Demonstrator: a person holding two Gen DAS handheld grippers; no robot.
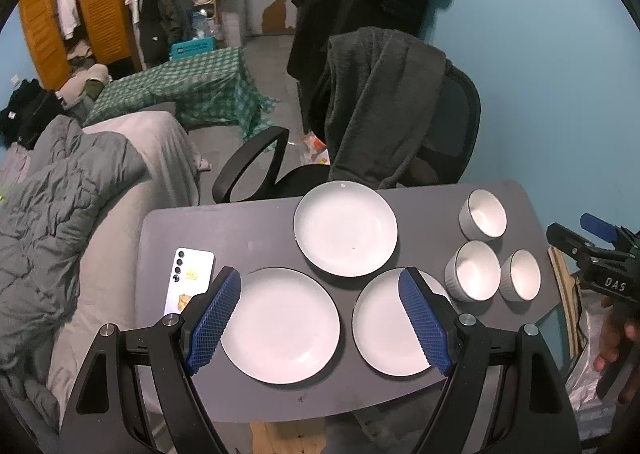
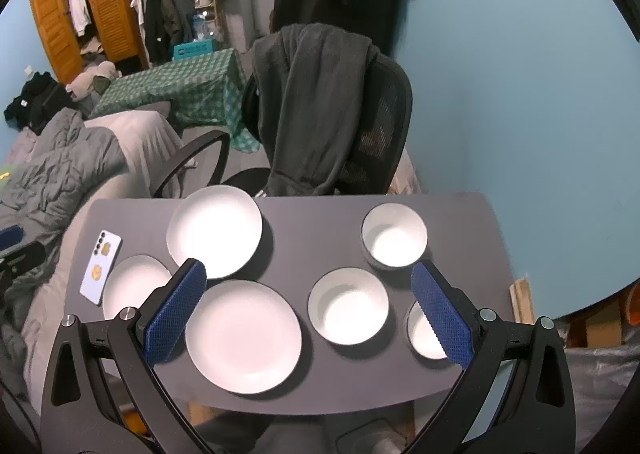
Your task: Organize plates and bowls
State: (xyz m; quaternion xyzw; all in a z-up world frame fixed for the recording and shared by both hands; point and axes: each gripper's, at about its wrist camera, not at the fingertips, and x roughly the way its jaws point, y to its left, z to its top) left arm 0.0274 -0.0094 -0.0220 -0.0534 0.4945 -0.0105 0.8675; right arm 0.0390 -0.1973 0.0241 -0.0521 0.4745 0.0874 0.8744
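Gray table [image 1: 248, 230], plates [image 1: 280, 324] below open left tool [image 1: 320, 318]

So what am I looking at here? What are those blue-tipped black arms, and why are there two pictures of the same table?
There is no robot. A person holds a two-finger gripper in each hand, and each one carries a wide-angle camera looking along its fingers. One picture comes from the left gripper, the other from the right gripper. The blue parts are the fingers' grip pads.

Both views show the same grey table. On it lie three white plates, namely a far plate, a left plate and a right plate, plus three white bowls and a phone lying face down.

Both grippers are open and hold nothing. They hang above the table's near edge. The dishes are all separate, so no stacking is done yet.
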